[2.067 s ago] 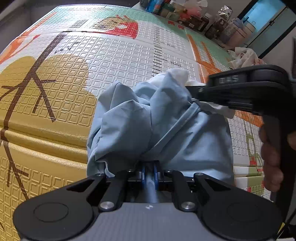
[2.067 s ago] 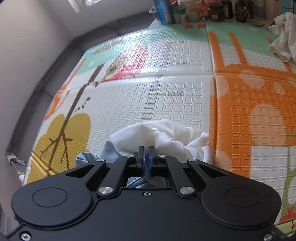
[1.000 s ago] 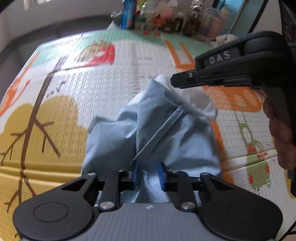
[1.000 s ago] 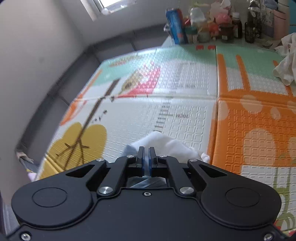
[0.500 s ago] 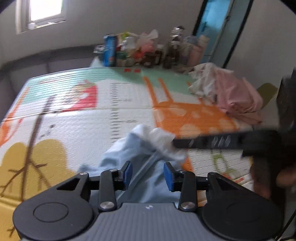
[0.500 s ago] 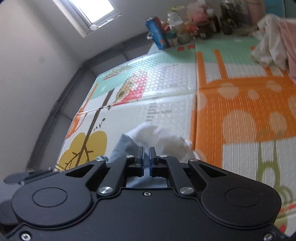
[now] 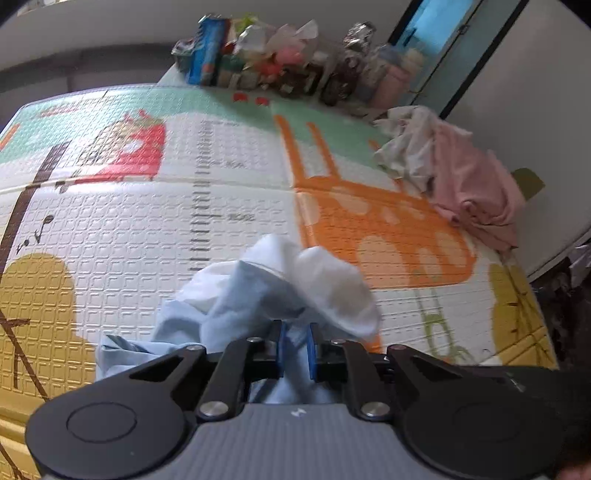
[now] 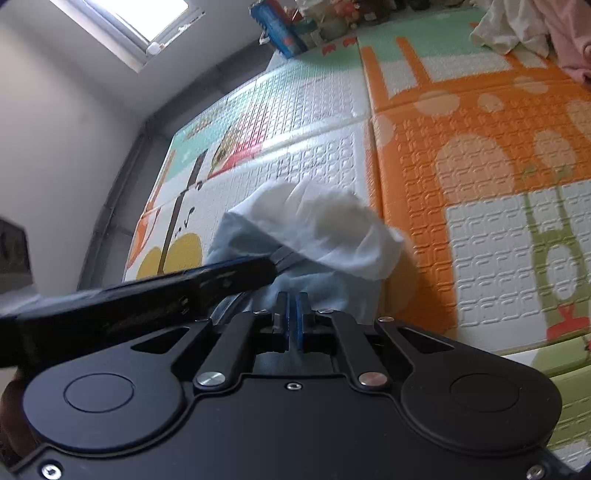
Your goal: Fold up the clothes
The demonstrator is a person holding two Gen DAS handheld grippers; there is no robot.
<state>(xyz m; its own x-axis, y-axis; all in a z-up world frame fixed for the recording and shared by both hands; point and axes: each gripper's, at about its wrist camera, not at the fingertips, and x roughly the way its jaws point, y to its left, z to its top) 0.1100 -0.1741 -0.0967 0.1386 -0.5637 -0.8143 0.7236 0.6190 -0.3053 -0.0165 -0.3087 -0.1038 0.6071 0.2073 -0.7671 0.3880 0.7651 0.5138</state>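
A crumpled light blue garment (image 7: pixel 236 306) with a white inner side (image 8: pixel 321 221) hangs bunched above the patterned play mat (image 7: pixel 147 221). In the left wrist view my left gripper (image 7: pixel 296 347) has its jaws drawn in on a fold of the blue cloth. My right gripper (image 8: pixel 293 317) is shut on another fold of the same garment. In the right wrist view the left gripper (image 8: pixel 147 299) crosses as a dark bar from the left, with its tip in the cloth. The garment's lower part is hidden behind both gripper bodies.
A heap of pink and white clothes (image 7: pixel 469 184) lies at the mat's far right edge. Bottles and packets (image 7: pixel 277 70) crowd the far edge by a door (image 7: pixel 432 22). A grey wall (image 8: pixel 55 166) borders the mat (image 8: pixel 498 240) on the left.
My left gripper opened wide, let go of the cloth, and has now drawn in on a fold again. Both grippers rose with the garment, and the right stayed shut on it.
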